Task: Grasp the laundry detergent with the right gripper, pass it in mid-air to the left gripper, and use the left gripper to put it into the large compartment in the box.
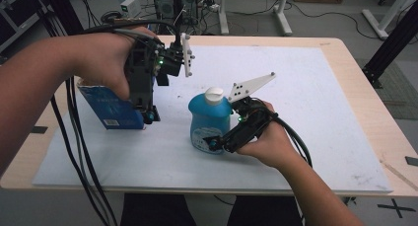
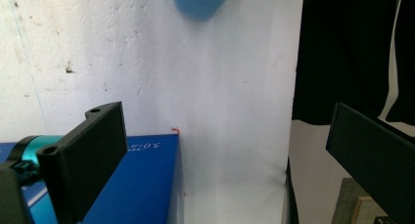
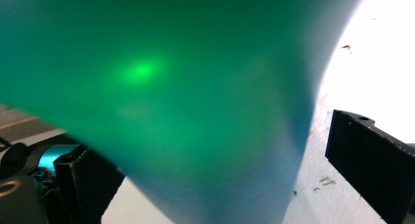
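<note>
- High view: a blue bottle (image 1: 209, 122) with a white cap (image 1: 214, 94) stands upright mid-worktop on the white foam sheet (image 1: 305, 112). The right gripper (image 1: 213, 143) is at its base; the left gripper (image 1: 149, 116) points down at the blue carton (image 1: 111, 110).
- Left gripper view: fingers (image 2: 85, 155) spread wide, gripping nothing, one resting over the carton's edge.
- Right gripper view: fingers (image 3: 372, 160) apart on either side of the bottle; contact cannot be told.

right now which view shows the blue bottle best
The high view: the whole blue bottle stands upright with its white cap. The left gripper view catches just its base at the top edge; the right gripper view has it as a close blur.
</note>
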The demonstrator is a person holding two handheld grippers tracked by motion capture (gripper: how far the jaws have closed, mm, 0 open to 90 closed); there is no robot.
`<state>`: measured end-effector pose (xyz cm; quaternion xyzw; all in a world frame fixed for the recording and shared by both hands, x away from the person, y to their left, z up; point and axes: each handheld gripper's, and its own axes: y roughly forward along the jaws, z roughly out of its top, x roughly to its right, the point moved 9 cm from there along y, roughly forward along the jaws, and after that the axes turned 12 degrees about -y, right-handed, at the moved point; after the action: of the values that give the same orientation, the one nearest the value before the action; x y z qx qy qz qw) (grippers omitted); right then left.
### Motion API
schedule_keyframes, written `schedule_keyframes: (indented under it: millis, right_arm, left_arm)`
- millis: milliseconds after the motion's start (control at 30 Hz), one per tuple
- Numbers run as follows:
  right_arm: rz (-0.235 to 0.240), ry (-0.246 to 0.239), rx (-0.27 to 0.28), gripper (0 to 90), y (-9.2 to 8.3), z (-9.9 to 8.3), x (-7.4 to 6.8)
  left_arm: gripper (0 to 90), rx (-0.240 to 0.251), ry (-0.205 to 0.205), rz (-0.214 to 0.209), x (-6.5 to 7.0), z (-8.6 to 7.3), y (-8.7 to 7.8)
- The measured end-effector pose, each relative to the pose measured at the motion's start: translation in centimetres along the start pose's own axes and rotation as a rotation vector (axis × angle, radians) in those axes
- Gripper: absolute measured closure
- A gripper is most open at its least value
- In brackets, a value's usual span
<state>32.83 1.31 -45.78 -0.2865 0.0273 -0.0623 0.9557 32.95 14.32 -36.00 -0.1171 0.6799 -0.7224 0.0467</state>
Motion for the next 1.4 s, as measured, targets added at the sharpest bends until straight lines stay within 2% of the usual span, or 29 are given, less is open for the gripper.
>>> schedule_keyframes:
  millis: [233, 267, 733, 1000, 1033, 1067, 1133, 1400]
  right_arm:
    - [-0.006, -0.003, 0.022, 9.0, 0.27, -0.08, -0.19]
    - [-0.014, -0.010, 0.035, 12.3, 0.26, -0.01, -0.16]
    - [-0.022, -0.033, 0.061, 16.6, 0.17, 0.30, -0.31]
    - [-0.040, -0.029, 0.068, 18.1, 0.29, 0.20, -0.15]
    - [-0.044, -0.027, 0.069, 18.9, 0.23, 0.18, -0.09]
    - [-0.044, -0.024, 0.069, 23.9, 0.20, 0.17, -0.09]
    - [-0.035, -0.029, 0.097, 24.9, 0.00, 0.33, -0.09]
    - [-0.036, -0.040, 0.093, 27.3, 0.22, 0.32, -0.28]
  left_arm:
    - [1.7, -0.004, 0.000, -0.002, -0.07, -0.03, 0.04]
    - [1.7, -0.004, 0.002, -0.002, -0.09, 0.00, 0.08]
    - [1.7, -0.010, -0.003, -0.005, -0.08, 0.09, 0.24]
    - [1.7, -0.013, -0.006, -0.006, -0.01, -0.03, 0.25]
    - [1.7, -0.012, -0.006, -0.006, -0.02, -0.04, 0.26]
    - [1.7, -0.015, -0.007, -0.006, -0.03, -0.07, 0.31]
    - [1.7, -0.016, -0.006, -0.007, -0.04, -0.08, 0.36]
    - [1.7, -0.018, -0.006, -0.007, -0.16, 0.02, 0.45]
